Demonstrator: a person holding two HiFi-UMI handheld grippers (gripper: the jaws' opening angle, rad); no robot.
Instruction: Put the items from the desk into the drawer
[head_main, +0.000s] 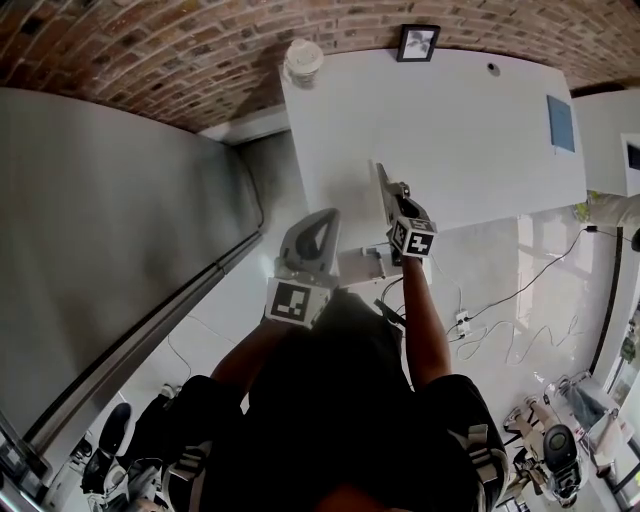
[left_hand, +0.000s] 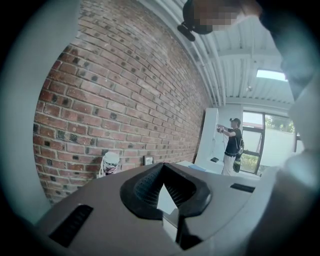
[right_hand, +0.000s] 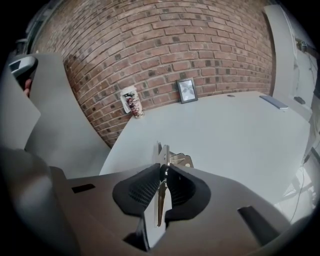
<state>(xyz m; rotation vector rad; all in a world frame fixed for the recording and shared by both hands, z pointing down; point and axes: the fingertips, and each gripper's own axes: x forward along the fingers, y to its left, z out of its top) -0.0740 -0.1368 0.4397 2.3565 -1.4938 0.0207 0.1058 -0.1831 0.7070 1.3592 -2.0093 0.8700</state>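
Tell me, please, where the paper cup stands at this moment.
In the head view the paper cup stands at the far left corner of the desk, close to the brick wall, with the picture frame to its right along the same edge.

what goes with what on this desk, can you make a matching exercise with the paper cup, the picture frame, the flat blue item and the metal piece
Things:
1. paper cup
2. picture frame
3. flat blue item
4. metal piece

Places:
a. clamped between the jaws of the right gripper
b. far left corner of the desk, next to the brick wall
c. lying flat on the right part of the desk
d. standing at the desk's far edge, against the brick wall

Pairs: 1-b, 2-d, 3-c, 4-a
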